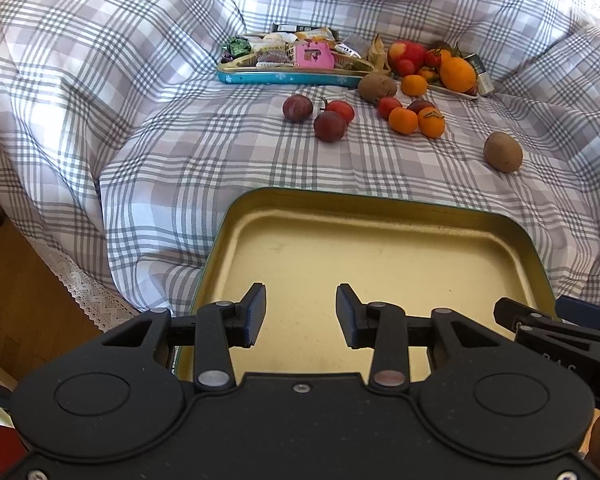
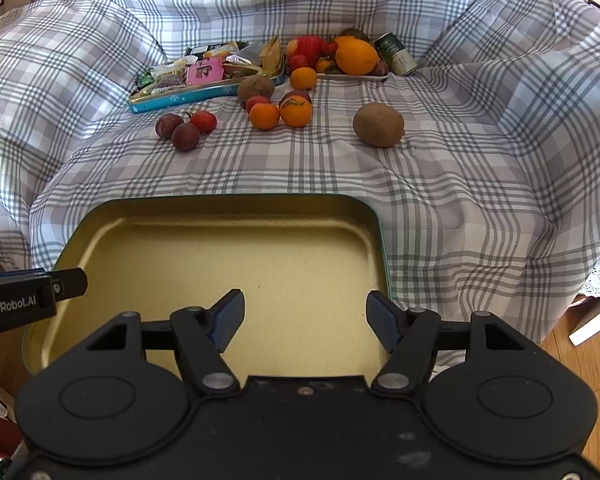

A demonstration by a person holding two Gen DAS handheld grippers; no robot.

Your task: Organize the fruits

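Both my claws, left (image 1: 301, 316) and right (image 2: 305, 320), gape with nothing between, hovering over the gold tin tray (image 2: 228, 216). Beyond tray: lone kiwi (image 2: 378, 124), tangerines (image 2: 296, 111), plums (image 2: 185, 136) loose on checked cloth (image 2: 460, 200).

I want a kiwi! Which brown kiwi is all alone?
The kiwi lying apart on the checked cloth, off to the right. The other kiwi touches the blue snack tin.

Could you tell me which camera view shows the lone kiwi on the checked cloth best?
The right wrist view: the lone kiwi lies large and near the centre, fully unobstructed. In the left wrist view the same kiwi is complete too, but smaller and off towards the right edge.
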